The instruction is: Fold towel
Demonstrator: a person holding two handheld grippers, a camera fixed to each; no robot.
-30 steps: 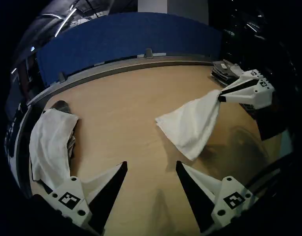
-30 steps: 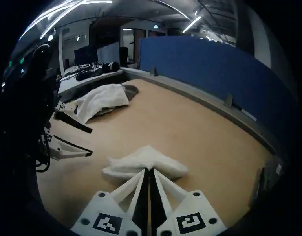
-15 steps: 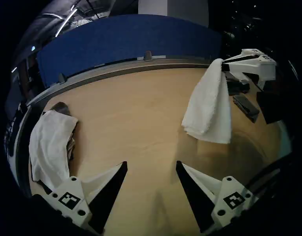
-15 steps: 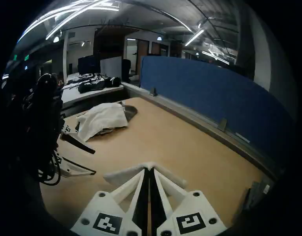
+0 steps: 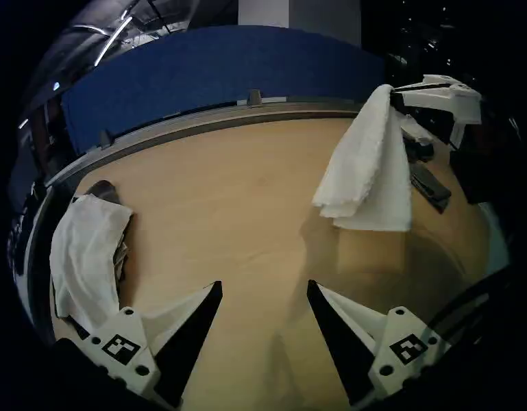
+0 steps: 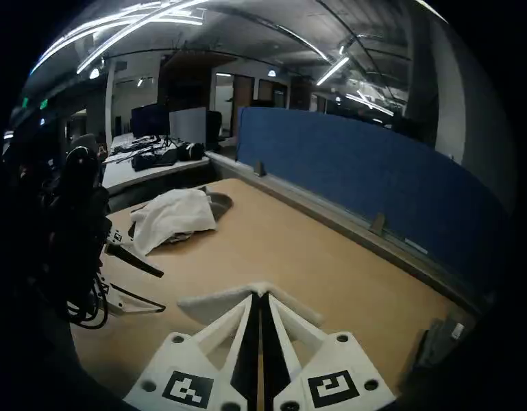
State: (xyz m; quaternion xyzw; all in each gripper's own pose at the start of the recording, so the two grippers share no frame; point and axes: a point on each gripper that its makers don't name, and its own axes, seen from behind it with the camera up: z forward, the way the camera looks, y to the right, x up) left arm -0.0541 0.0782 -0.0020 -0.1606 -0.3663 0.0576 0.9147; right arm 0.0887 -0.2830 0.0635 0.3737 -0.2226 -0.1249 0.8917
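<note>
- My right gripper [image 6: 260, 296] is pinching the white towel [image 5: 369, 164] by its top edge, dangling it over the table [image 5: 229, 185].
- My left gripper [image 5: 263, 284] is hovering spread, well apart.
- The towel is hanging higher than a second ago.

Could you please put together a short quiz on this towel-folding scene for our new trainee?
1. True or false: the left gripper is shut on the towel.
2. Multiple choice: the towel is A) spread out flat, B) hanging from the right gripper, C) rolled into a ball.
3. Short answer: what colour is the divider behind the table?

Key: 1 false, its jaws are open and hold nothing; 2 B; 3 blue.
</note>
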